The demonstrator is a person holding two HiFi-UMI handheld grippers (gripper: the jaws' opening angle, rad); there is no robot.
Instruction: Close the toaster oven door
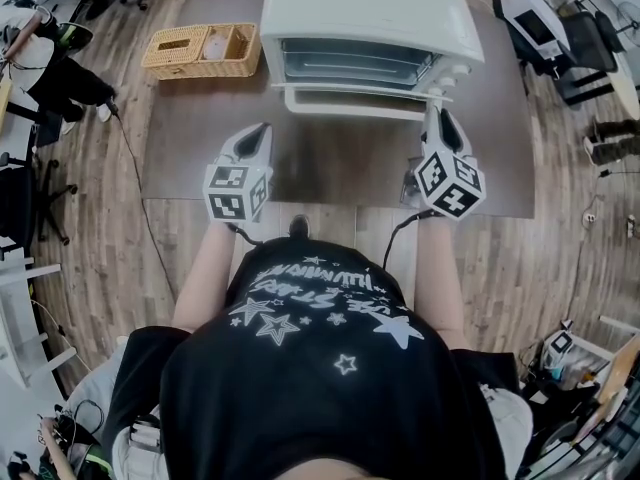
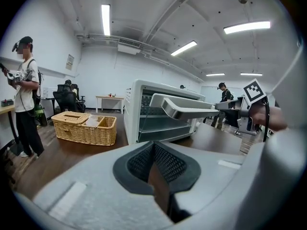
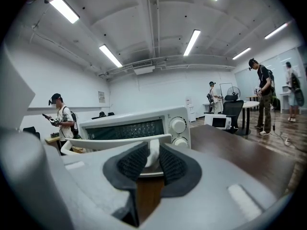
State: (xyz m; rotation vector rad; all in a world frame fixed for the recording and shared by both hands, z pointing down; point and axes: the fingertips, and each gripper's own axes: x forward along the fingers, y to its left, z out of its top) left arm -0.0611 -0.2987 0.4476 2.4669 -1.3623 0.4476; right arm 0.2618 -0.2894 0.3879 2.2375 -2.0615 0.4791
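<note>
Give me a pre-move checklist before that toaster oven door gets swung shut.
1. Right gripper jaws clamped on the door handle: ok.
2. Left gripper jaws together, empty, short of the door: ok.
3. Door fully closed: not ok, it is partly open.
4. Wicker basket apart from the toaster oven: ok.
5. Nothing protruding from the oven cavity: cannot tell.

Head view stares steeply down at the toaster oven (image 1: 365,18); both gripper views face it low, seemingly close.
</note>
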